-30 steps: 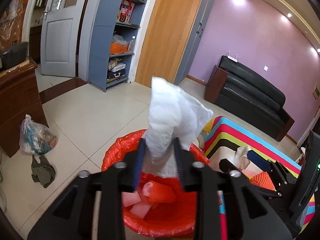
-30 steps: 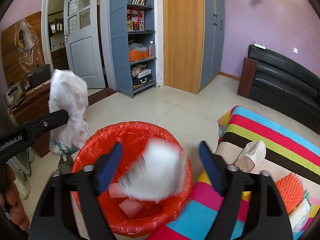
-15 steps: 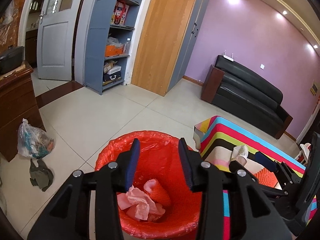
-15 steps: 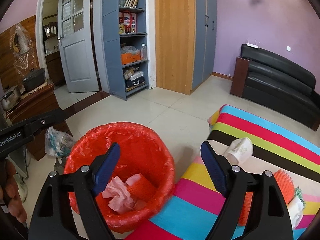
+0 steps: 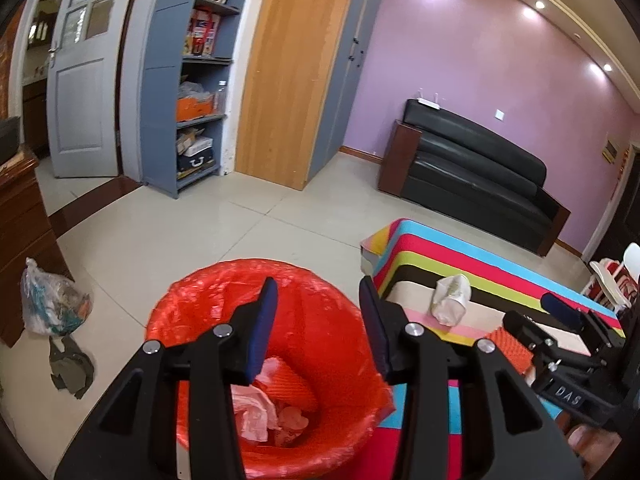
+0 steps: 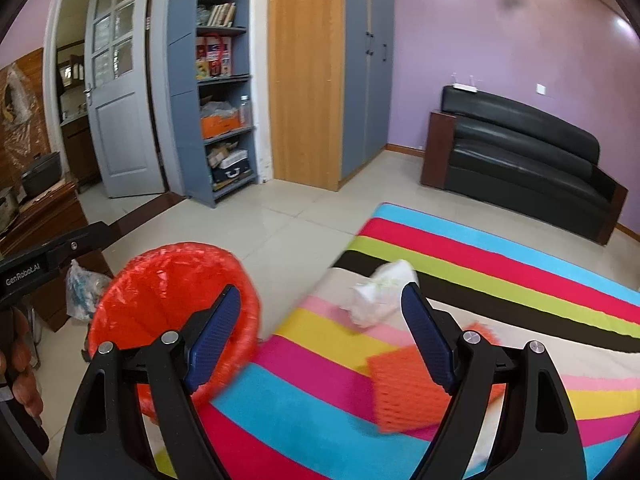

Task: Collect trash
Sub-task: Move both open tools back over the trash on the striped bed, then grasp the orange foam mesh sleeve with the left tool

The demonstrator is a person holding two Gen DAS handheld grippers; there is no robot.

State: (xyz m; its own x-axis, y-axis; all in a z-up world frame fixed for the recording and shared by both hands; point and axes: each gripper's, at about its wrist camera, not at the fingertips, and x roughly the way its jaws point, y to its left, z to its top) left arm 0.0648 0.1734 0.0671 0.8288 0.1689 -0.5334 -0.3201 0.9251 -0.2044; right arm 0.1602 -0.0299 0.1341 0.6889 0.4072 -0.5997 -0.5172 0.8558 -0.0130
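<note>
A bin lined with a red bag [image 5: 320, 320] stands on the floor beside the striped table [image 5: 460, 252]. Crumpled paper and an orange foam net [image 5: 288, 384] lie inside it. My left gripper [image 5: 318, 320] is open and empty above the bin. My right gripper [image 6: 320, 336] is open and empty over the striped table [image 6: 500, 264], the bin [image 6: 160, 292] to its left. A crumpled white wrapper [image 6: 380, 296] lies on the table just ahead of it, also in the left wrist view [image 5: 450, 298]. An orange foam net [image 6: 408, 388] lies under the right finger.
A tied plastic bag of rubbish [image 5: 52, 304] and a dark rag [image 5: 72, 368] lie on the floor left of the bin by a wooden cabinet [image 5: 20, 232]. A black sofa [image 6: 520, 160] stands against the far wall. Blue shelves [image 6: 224, 80] stand at the back.
My left gripper opened and let the white bag drop into the bin. The white wad from my right gripper also fell in. My right gripper swung right, over the table.
</note>
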